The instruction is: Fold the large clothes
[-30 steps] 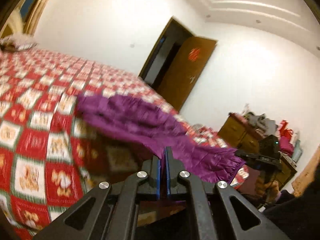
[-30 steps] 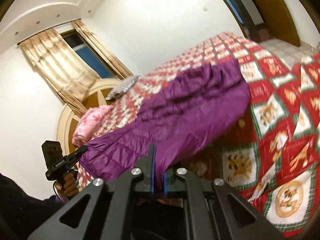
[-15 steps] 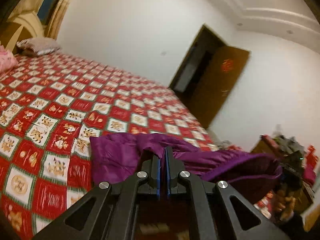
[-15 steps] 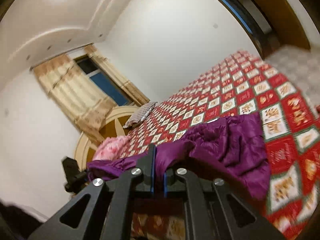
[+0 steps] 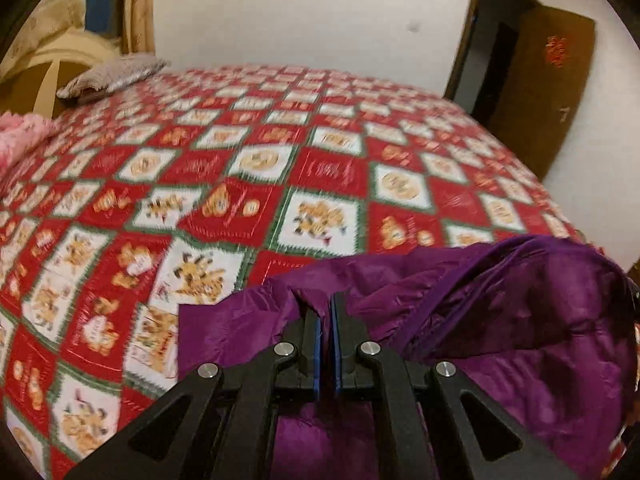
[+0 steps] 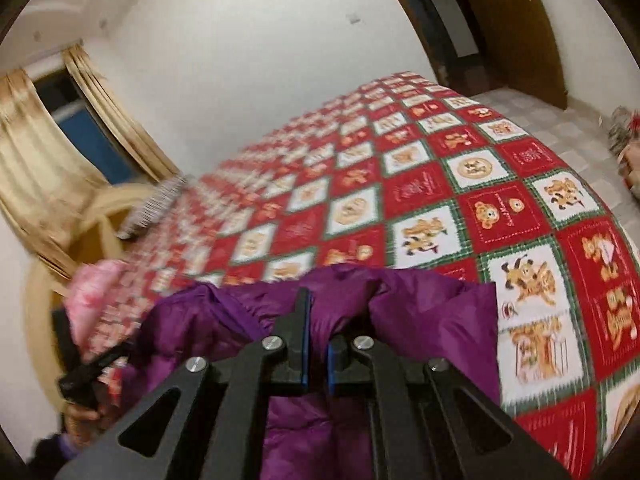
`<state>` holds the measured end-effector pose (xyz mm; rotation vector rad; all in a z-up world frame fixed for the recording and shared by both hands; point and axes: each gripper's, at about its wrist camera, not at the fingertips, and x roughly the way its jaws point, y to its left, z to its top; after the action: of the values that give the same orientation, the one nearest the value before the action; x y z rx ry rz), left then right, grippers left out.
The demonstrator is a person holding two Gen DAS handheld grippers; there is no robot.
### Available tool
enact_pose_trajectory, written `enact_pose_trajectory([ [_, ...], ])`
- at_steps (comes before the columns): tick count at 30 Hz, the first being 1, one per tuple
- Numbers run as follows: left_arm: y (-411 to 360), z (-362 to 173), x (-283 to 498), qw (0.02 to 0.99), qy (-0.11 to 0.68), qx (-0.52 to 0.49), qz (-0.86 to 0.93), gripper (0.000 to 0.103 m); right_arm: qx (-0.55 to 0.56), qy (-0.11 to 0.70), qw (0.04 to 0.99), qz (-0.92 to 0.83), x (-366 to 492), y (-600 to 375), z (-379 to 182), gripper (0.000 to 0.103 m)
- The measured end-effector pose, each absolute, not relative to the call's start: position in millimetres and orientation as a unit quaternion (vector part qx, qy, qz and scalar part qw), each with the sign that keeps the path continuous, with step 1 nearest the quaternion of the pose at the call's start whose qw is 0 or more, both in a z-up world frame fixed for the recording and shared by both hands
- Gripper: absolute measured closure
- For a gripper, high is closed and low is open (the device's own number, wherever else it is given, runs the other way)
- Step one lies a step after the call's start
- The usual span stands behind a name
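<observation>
Pinching purple fabric, the left gripper (image 5: 325, 320) has its blue-lined fingers pressed almost together on a fold of the jacket (image 5: 500, 320). The jacket bunches at the near edge of the bed (image 5: 320, 168), spilling toward the camera on both sides of the gripper, with a darker seam or zipper line running up to the right. Beyond it lies the quilt of red and white squares with cartoon prints. A grey pillow (image 5: 112, 76) rests at the far left by the headboard (image 5: 44, 76), and something pink (image 5: 20, 136) sits at the left edge. A brown door (image 5: 548, 92) stands open against the white wall at the right.

From the right wrist, the right gripper (image 6: 316, 340) is likewise clamped on the jacket (image 6: 420, 312), fabric rising in a ridge between and over its fingers. The jacket covers the lower middle of that view, resting on the bed (image 6: 460, 184) at its near edge. At lower left, a dark shape (image 6: 86, 368) appears to be the other gripper held in a hand, though blur leaves this uncertain. Curtains (image 6: 44, 152) hang at the left, and the pink item (image 6: 92, 292) lies beside the headboard.
</observation>
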<state>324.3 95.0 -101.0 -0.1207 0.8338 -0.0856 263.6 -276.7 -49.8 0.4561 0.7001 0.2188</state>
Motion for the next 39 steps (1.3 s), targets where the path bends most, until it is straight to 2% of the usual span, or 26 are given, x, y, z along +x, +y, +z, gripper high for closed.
enact_pose_trajectory([
  [7, 91.3, -131.0, 326.9, 0.904, 0.417, -0.075, -0.055, 0.098, 0.170, 0.372, 0.911, 0.050, 292.5, -265.4, -107.8, 0.092],
  [15, 104.1, -131.1, 332.6, 0.887, 0.433, -0.137, -0.087, 0.096, 0.207, 0.389, 0.896, 0.059, 297.8, -274.1, -117.1, 0.089],
  [16, 109.9, -128.3, 332.3, 0.880, 0.441, -0.151, -0.094, 0.095, 0.229, 0.389, 0.890, 0.068, 295.4, -280.0, -115.9, 0.082],
  [17, 117.7, -124.0, 330.8, 0.871, 0.449, -0.170, -0.100, 0.094, 0.244, 0.388, 0.886, 0.074, 294.6, -281.1, -115.1, 0.065],
  [18, 129.7, -116.0, 327.3, 0.863, 0.454, -0.198, -0.103, 0.089, 0.275, 0.378, 0.880, 0.086, 287.5, -288.8, -110.1, 0.053],
  [19, 137.2, -109.7, 324.5, 0.861, 0.451, -0.213, -0.101, 0.081, 0.295, 0.364, 0.878, 0.095, 280.9, -294.1, -105.0, 0.026],
  [20, 144.5, -101.2, 320.1, 0.863, 0.444, -0.220, -0.093, 0.074, 0.313, 0.342, 0.880, 0.101, 270.2, -300.4, -95.9, 0.008],
  [22, 156.6, -78.4, 307.1, 0.883, 0.412, -0.216, -0.057, 0.042, 0.318, 0.296, 0.896, 0.088, 245.7, -309.5, -73.1, 0.003],
  [24, 157.3, -53.7, 292.4, 0.908, 0.369, -0.198, -0.025, 0.038, 0.295, 0.276, 0.912, 0.074, 225.8, -310.2, -50.4, 0.006],
  [26, 139.1, -39.0, 285.1, 0.919, 0.354, -0.170, -0.032, 0.038, 0.254, 0.283, 0.922, 0.068, 217.0, -296.3, -34.0, 0.032],
  [27, 122.4, -34.8, 283.7, 0.922, 0.355, -0.151, -0.044, 0.038, 0.237, 0.293, 0.924, 0.072, 217.4, -287.0, -30.5, 0.036],
  [29, 77.7, -32.4, 282.8, 0.922, 0.361, -0.109, -0.082, 0.038, 0.193, 0.322, 0.922, 0.089, 226.3, -255.9, -27.3, 0.054],
  [31, 32.9, -37.7, 283.1, 0.919, 0.367, -0.080, -0.117, 0.038, 0.159, 0.332, 0.925, 0.093, 233.0, -229.3, -28.3, 0.059],
  [35, -28.5, -65.0, 291.1, 0.915, 0.386, -0.028, -0.110, 0.038, 0.136, 0.343, 0.924, 0.101, 256.8, -181.8, -44.0, 0.058],
  [39, -41.8, -96.4, 300.7, 0.916, 0.396, 0.013, -0.065, 0.038, 0.078, 0.373, 0.922, 0.070, 276.9, -162.3, -83.9, 0.061],
])
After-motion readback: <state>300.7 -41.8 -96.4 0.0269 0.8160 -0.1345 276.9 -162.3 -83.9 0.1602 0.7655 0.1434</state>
